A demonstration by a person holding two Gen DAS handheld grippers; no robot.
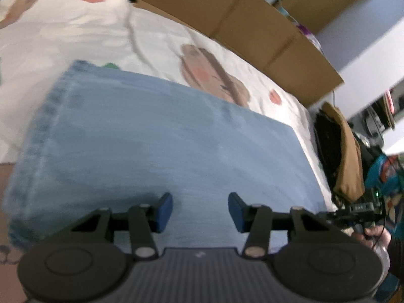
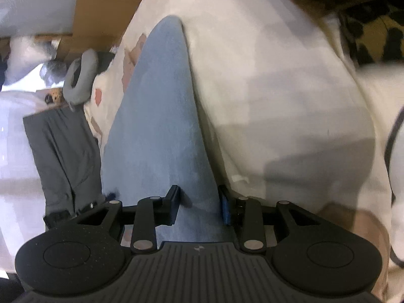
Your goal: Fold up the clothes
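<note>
In the left wrist view, the left tongs [image 1: 200, 212] sit at the bottom centre of the frame, spread apart with nothing between their blue pads, hovering over a pair of light blue jeans [image 1: 151, 146]. The jeans fill the middle of the frame as a flat folded slab, a stitched hem running down its left edge. They lie on a bed [image 1: 156, 32] covered by a white sheet printed with cartoon bears. Brown cardboard boxes [image 1: 240, 22] stand along the far side, upper right, and a dark heap of other clothes [image 1: 338, 151] lies at the right edge. In the right wrist view, the right tongs [image 2: 199, 208] at bottom centre are partly spread, straddling a raised ridge of the denim [image 2: 161, 116]; the pads look just clear of it, not pinching. Grey trousers [image 2: 63, 151] lie at the left. The jeans seem already folded at least once, with perhaps a last fold or smoothing left, and other garments waiting.
</note>
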